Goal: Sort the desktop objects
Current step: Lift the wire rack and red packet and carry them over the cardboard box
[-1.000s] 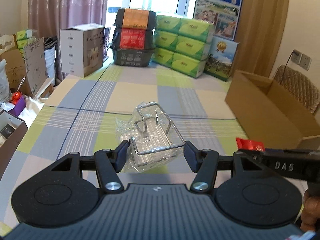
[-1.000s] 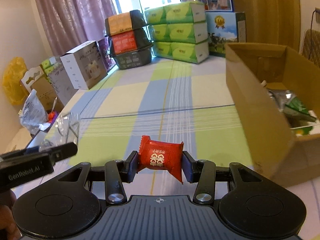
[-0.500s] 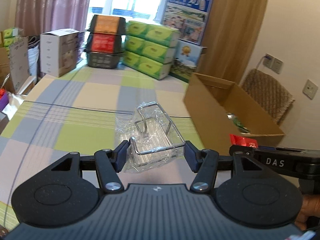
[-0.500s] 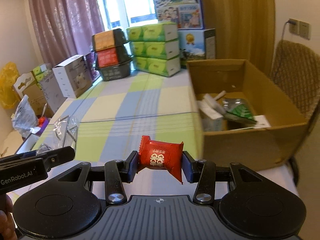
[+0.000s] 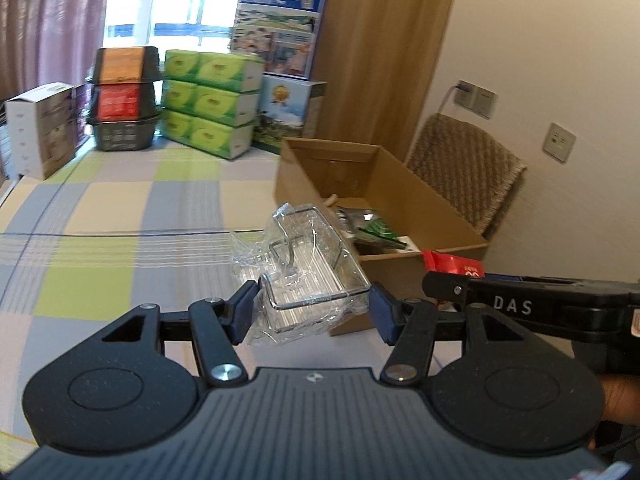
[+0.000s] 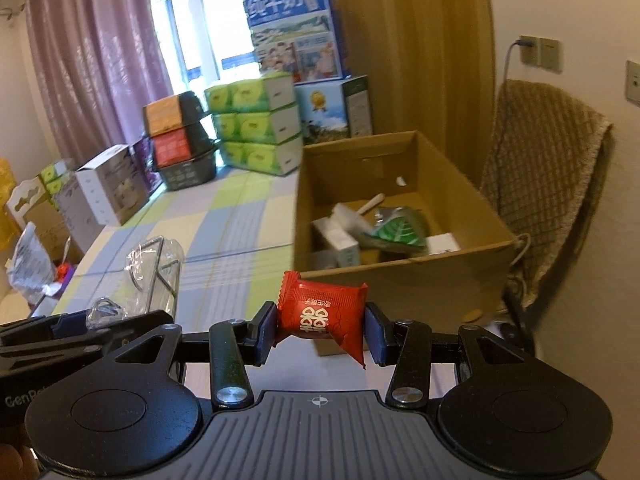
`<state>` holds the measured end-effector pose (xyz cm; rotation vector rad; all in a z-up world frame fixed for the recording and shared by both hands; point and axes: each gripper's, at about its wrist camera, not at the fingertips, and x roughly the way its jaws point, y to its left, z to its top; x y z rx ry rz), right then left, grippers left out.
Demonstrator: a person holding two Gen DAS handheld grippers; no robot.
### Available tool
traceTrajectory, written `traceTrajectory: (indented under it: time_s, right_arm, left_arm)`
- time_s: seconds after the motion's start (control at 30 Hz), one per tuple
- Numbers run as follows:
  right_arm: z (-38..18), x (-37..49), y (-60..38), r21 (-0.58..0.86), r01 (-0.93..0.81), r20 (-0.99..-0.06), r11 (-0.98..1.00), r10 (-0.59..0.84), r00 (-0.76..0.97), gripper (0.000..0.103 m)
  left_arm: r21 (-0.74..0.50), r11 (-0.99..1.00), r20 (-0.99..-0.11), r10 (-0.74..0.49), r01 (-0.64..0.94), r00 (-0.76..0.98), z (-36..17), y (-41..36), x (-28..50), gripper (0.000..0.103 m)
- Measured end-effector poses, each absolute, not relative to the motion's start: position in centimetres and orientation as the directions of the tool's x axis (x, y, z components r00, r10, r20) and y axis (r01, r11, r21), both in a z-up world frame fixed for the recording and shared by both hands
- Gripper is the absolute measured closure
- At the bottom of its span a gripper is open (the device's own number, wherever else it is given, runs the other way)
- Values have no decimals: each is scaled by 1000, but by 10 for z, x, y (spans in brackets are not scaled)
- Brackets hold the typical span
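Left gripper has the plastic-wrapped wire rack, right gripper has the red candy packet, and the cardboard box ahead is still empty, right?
Not quite: the cardboard box already holds several items, as the right wrist view shows. The rest stands: the left gripper is shut on the plastic-wrapped wire rack, and the right gripper on the red candy packet.

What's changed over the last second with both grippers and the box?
Both grippers have swung right, toward the cardboard box, which now sits close ahead with its contents in view. Nothing was released: the left gripper still clamps the plastic-wrapped wire rack, and the right gripper still clamps the red packet.
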<state>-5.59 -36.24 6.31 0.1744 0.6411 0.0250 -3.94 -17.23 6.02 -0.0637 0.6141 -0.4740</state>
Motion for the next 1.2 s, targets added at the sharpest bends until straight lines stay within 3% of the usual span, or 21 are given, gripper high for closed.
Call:
traceTrajectory:
  time_s: [0.5,1.2]
  right_arm:
    - [67,-73,-422,185,135,-583,973,-2,812,60]
    - [80,-56,-436,175,151,-578,973,-22,816,60]
  left_arm:
    - [-136,867,-578,-463,480,672,64,-222,-40,49]
    - [-138,843,-588,-492,519,642,72,-244,-21,49]
